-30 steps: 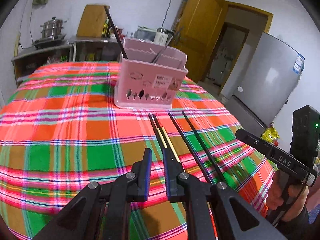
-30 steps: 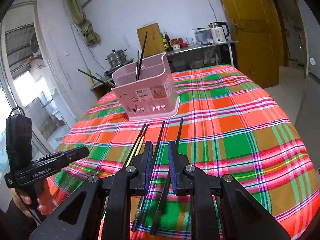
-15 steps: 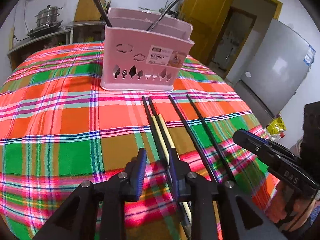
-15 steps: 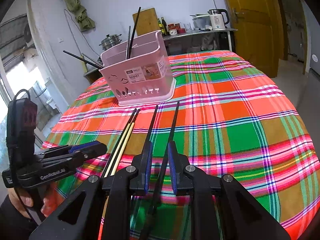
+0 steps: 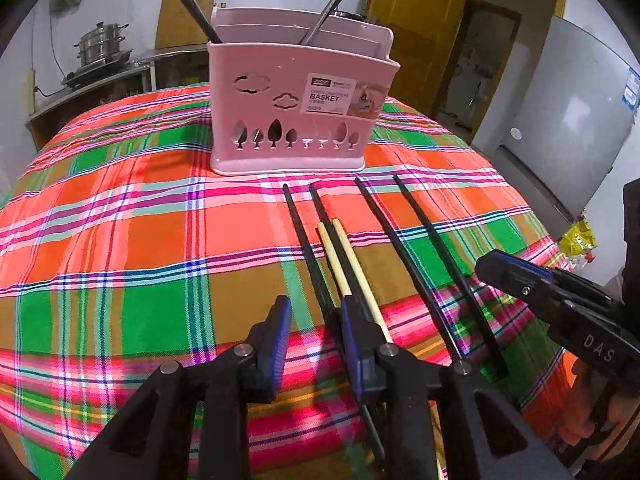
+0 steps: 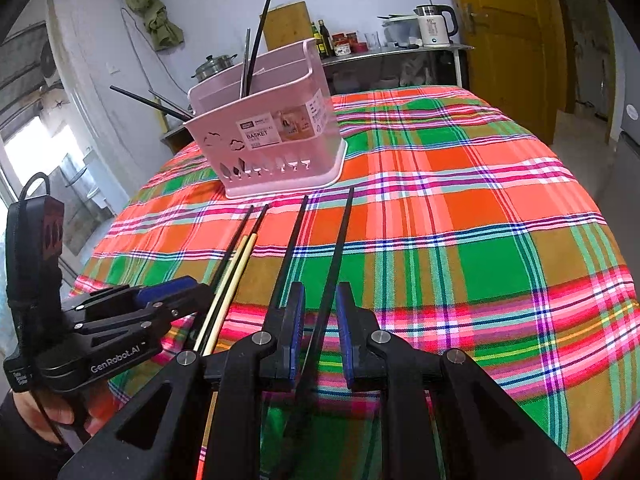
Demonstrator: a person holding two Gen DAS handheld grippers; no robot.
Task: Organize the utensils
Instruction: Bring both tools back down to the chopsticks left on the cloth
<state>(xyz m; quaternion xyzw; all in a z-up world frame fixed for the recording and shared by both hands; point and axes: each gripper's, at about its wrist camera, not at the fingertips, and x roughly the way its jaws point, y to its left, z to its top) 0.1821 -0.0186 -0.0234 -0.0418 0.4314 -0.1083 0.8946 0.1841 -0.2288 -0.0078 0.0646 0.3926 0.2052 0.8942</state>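
Chopsticks: six lying side by side on the plaid tablecloth (image 5: pixel 120 240) in front of the pink basket (image 5: pixel 296 116); black pair (image 5: pixel 404 236), yellow pair (image 5: pixel 340 252), second black pair (image 5: pixel 300 232). More chopsticks upright in basket. Left gripper (image 5: pixel 316 320): jaws parted, just been opening, one black chopstick between, unpressed. Right gripper (image 6: pixel 320 312): jaws narrow, straddling a black chopstick; contact unclear

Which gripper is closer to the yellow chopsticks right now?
Left. The left gripper hovers right beside the yellow chopsticks, one finger over them. The right gripper straddles a black chopstick further off to the side.
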